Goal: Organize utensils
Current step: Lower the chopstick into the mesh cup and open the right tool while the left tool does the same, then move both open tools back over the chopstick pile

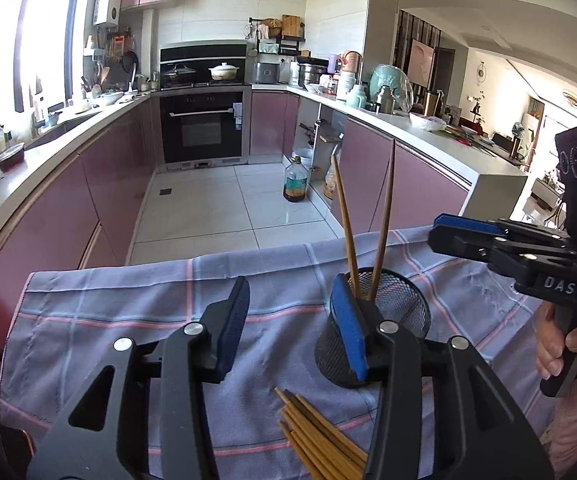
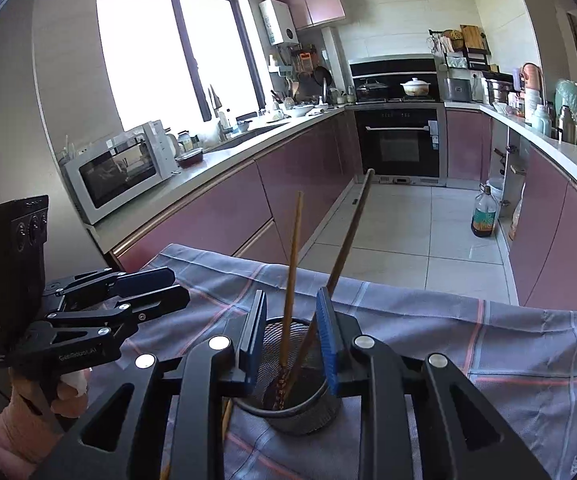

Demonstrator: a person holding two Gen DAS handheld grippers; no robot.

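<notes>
Left gripper [image 1: 288, 328]: level above the checked cloth [image 1: 128, 296], jaws apart, nothing between them; mesh cup [image 1: 400, 300] beside its right finger, loose chopsticks [image 1: 320, 432] beneath. Right gripper [image 2: 292, 340]: poised over the cup, jaws apart, straddling two upright chopsticks [image 2: 292, 264] without clamping them. Bare hand [image 1: 560, 344] grips its handle.

The right claw [image 1: 440, 232] bears white letters "DAS"; the left claw [image 2: 168, 284] reads "GenRobot.AI"

Both wrist views look down close over the mesh cup [image 1: 384, 320], facing the oven [image 2: 402, 140]
</notes>
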